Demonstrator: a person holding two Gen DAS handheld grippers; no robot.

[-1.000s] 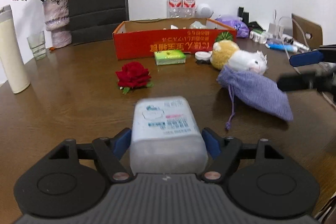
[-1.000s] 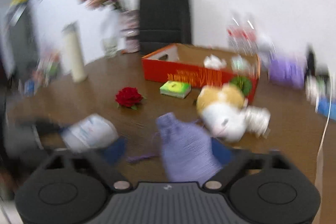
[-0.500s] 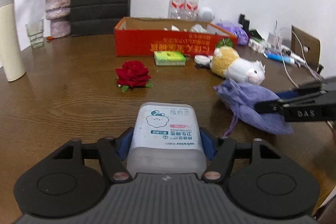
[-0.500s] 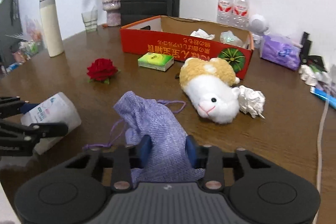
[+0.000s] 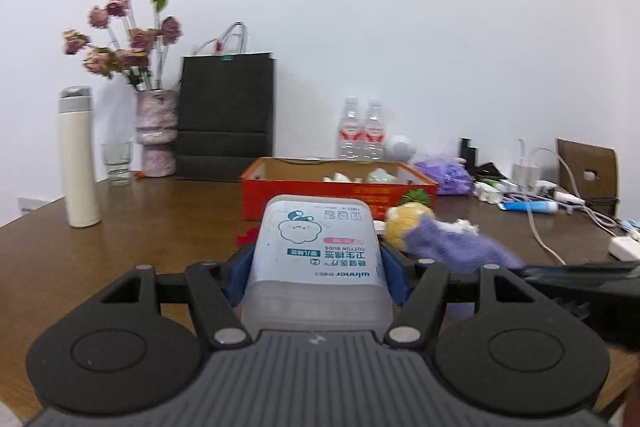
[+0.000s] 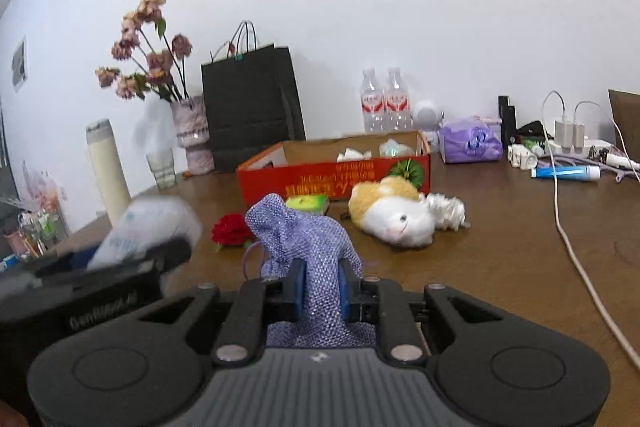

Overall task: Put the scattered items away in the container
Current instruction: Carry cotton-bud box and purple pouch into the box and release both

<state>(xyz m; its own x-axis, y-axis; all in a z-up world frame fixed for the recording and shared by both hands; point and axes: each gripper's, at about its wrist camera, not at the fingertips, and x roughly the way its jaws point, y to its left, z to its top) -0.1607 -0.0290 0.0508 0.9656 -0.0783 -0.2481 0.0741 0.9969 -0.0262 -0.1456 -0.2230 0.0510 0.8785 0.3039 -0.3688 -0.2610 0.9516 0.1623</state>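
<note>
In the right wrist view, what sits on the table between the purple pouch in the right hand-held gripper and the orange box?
A small green packet lies between the purple pouch and the orange box, just before the box's front wall, seen in the right wrist view.

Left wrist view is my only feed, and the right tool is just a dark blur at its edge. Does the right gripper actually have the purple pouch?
Observer: Yes. In the right wrist view the right gripper has just been closing, and its blue pads now pinch the purple pouch between them.
Operator: Is anything hidden behind the box I am carrying?
Observer: A green packet lies just in front of the orange box. In your view the cotton bud box covers it.
</note>
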